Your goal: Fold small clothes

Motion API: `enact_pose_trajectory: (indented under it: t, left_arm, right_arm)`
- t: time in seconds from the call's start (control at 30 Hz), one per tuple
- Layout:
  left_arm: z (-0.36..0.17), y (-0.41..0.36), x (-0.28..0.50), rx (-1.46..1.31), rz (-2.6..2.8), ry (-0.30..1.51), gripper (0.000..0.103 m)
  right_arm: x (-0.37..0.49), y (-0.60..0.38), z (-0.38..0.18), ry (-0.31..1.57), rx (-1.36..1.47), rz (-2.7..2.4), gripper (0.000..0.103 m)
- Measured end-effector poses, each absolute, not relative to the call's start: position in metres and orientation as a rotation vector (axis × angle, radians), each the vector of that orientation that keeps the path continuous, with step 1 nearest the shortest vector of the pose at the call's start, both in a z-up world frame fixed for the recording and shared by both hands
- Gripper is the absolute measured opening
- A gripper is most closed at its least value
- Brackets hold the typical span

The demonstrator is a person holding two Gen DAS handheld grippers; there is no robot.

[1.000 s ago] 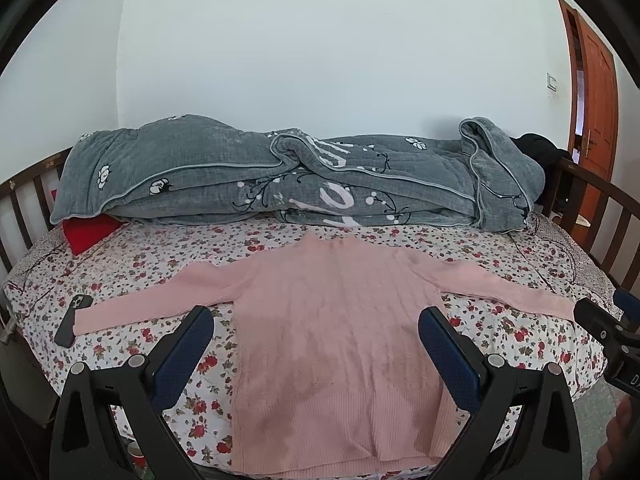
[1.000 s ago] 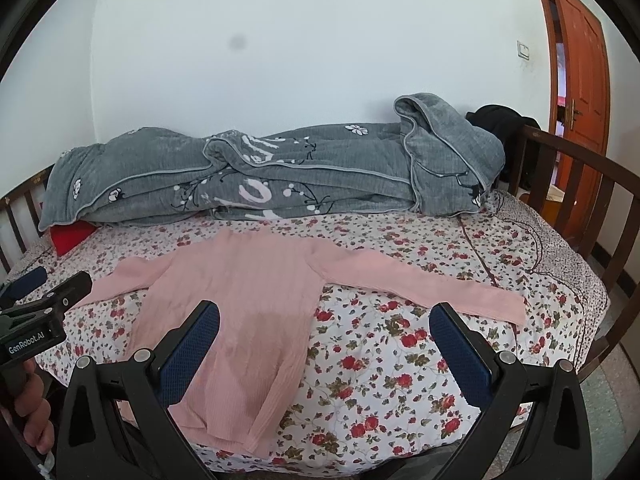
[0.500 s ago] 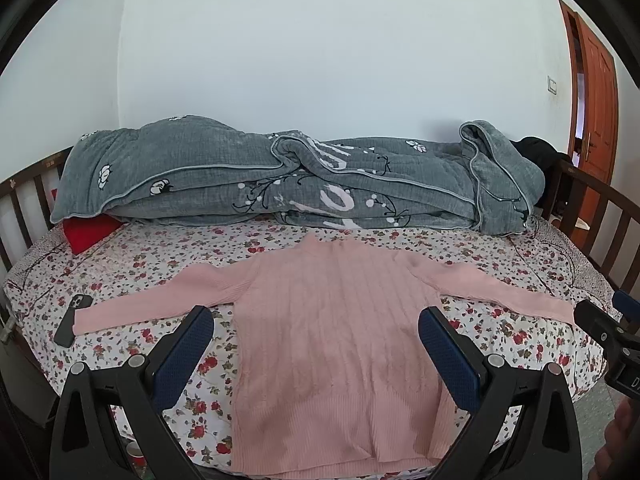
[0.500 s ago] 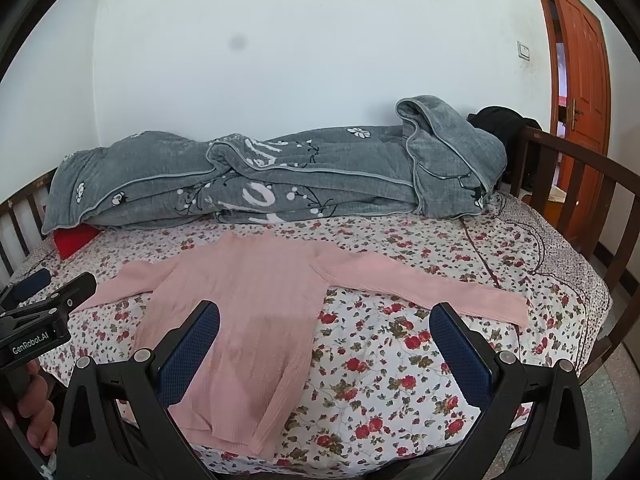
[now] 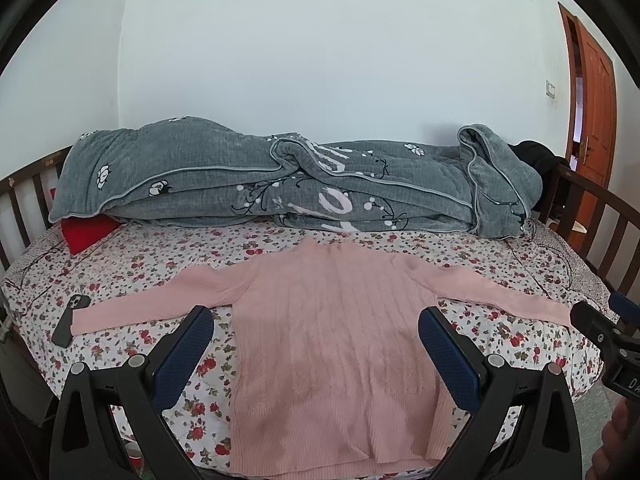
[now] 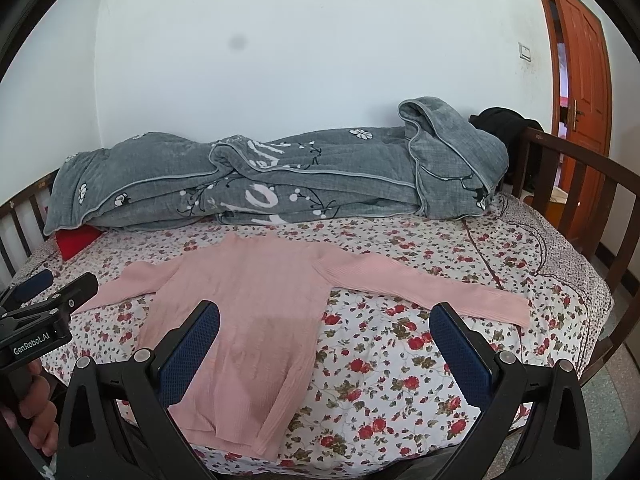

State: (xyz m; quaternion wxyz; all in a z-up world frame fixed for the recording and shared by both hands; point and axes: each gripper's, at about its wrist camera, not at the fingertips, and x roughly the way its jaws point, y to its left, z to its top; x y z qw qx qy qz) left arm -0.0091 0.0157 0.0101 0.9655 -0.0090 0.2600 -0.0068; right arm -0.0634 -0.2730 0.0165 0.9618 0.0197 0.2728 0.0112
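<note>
1. One bed [image 5: 120,280] with a floral sheet fills both views; a grey quilt [image 5: 280,184] is bundled along its far side by the wall, with a red cushion [image 5: 86,230] tucked under its left end.
2. Spread flat on the sheet, near the front edge, is seen a pink sweater [image 5: 336,344], sleeves stretched out to either side, hem toward the cameras.
3. Held level and low before the hem is the left gripper [image 5: 316,352]; its jaws are spread wide, nothing is gripped or touched.
4. Held likewise, off to the sweater's right, is the right gripper [image 6: 324,348]; its jaws are wide apart and empty above the sheet.
5. A dark phone [image 5: 70,320] is seen beside the left cuff.
</note>
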Motion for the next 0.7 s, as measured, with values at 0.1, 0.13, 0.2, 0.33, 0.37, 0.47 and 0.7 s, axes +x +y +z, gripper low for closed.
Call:
enact_pose_trajectory:
  t: [0.1, 0.13, 0.2, 0.33, 0.37, 0.47, 0.7]
  left_arm:
    - [0.0105, 0.0166, -0.0099, -0.021, -0.016, 0.522, 0.103]
    - [0.0102, 0.0166, -0.0101, -0.021, -0.016, 0.522, 0.103]
    - [0.0106, 0.0164, -0.01, -0.021, -0.015, 0.522, 0.103]
    - [0.0105, 0.0156, -0.0113, -0.027, -0.016, 0.52, 0.103]
    - [0.0106, 0.0155, -0.0117, -0.027, -0.017, 0.519, 0.103]
    - [0.0109, 0.016, -0.013, -0.023, -0.019, 0.515, 0.103]
    - [0.0108, 0.022, -0.0118, -0.022, -0.017, 0.506, 0.103]
  right_arm:
    - [-0.0636, -0.2717, 0.0168, 0.551, 0.04, 0.025, 0.103]
    - [-0.0636, -0.2717, 0.0168, 0.551, 0.04, 0.025, 0.103]
    - [-0.0634, -0.2712, 0.0172, 0.55, 0.041, 0.027, 0.103]
    - [-0.064, -0.2701, 0.0176, 0.548, 0.042, 0.029, 0.103]
    - [-0.0639, -0.2693, 0.0177, 0.548, 0.042, 0.03, 0.103]
    - [-0.065, -0.2675, 0.0182, 0.548, 0.04, 0.033, 0.103]
    - [-0.0656, -0.2653, 0.0193, 0.546, 0.042, 0.041, 0.103]
